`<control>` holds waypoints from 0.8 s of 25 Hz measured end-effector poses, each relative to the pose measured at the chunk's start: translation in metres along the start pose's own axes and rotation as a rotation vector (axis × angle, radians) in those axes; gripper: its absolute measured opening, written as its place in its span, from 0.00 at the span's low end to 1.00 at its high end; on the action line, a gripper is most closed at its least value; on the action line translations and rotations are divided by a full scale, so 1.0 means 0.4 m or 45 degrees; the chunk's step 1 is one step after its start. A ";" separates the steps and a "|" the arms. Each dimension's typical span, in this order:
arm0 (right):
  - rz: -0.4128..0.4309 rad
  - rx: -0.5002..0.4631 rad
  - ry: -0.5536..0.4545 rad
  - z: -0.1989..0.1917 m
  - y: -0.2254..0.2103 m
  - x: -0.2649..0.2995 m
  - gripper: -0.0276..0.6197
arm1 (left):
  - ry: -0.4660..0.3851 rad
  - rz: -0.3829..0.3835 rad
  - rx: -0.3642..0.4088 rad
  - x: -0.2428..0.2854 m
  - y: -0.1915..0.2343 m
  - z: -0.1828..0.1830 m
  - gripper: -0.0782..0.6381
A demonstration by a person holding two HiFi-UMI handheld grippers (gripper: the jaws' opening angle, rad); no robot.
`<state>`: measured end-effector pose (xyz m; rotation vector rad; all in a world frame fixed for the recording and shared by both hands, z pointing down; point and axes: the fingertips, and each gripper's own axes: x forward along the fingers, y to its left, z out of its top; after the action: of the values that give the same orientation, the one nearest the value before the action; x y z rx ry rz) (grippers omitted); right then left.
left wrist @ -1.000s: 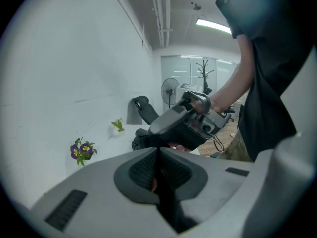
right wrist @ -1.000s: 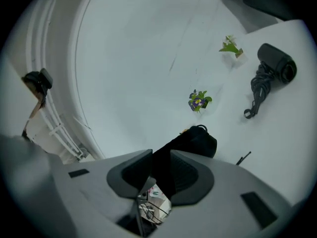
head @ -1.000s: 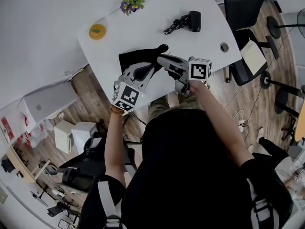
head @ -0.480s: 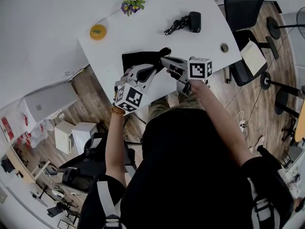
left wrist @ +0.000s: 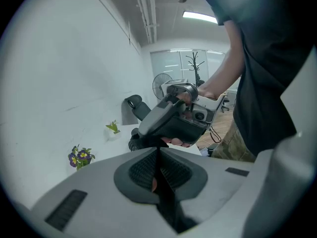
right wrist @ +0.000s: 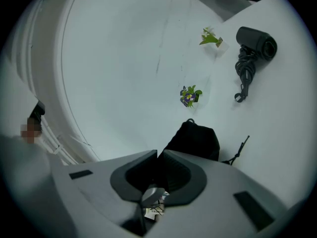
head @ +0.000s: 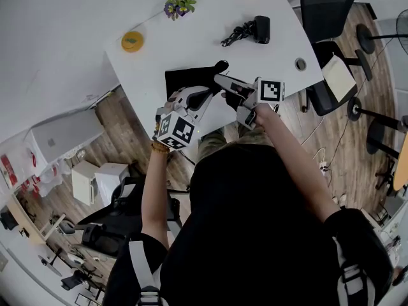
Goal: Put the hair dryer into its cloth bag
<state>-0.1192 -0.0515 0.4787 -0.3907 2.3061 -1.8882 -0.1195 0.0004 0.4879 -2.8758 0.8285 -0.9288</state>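
Both tools are meeting at the near right end of the cloth bag (head: 188,78), which is lying dark on the table (head: 191,37); the bag is sitting close to the table's edge on the person's side. The left tool (head: 212,93) is holding its jaws together; in the left gripper view a thin dark fold, which I am judging to be the bag's cloth, is sitting between them. The right tool (head: 222,80) has just been opening its jaws a little; even so, black cloth of the bag with a small white label is lying between them, and the pads are appearing to press on it.

The hair dryer (head: 260,27) is lying on the table beyond the bag, toward the far right and well apart from it; it is not in the bag yet. Its bunched cord (head: 234,37) is trailing from it toward the bag's side, so dryer and cord together are stretching roughly along the line from bag to dryer. The right hand is the nearer one to it. Between bag and dryer the table is bare; the flower pot (head: 177,5) and the orange round thing (head: 132,41) are standing beyond the bag to the far left, off that line. Which way the bag's mouth is facing, I cannot tell.
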 end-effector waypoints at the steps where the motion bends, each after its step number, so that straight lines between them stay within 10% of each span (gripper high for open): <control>1: -0.014 0.003 -0.007 0.000 -0.006 -0.002 0.12 | -0.002 0.003 -0.002 -0.002 0.001 0.001 0.16; 13: -0.241 -0.134 0.013 0.023 -0.069 -0.077 0.09 | -0.058 0.099 -0.094 -0.063 0.059 0.005 0.16; 20: 0.054 -0.062 0.070 -0.004 0.050 0.003 0.14 | -0.063 0.085 -0.030 -0.056 0.035 0.026 0.16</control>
<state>-0.1229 -0.0466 0.4595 -0.2959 2.3793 -1.8491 -0.1359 -0.0023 0.4652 -2.8585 0.9314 -0.8440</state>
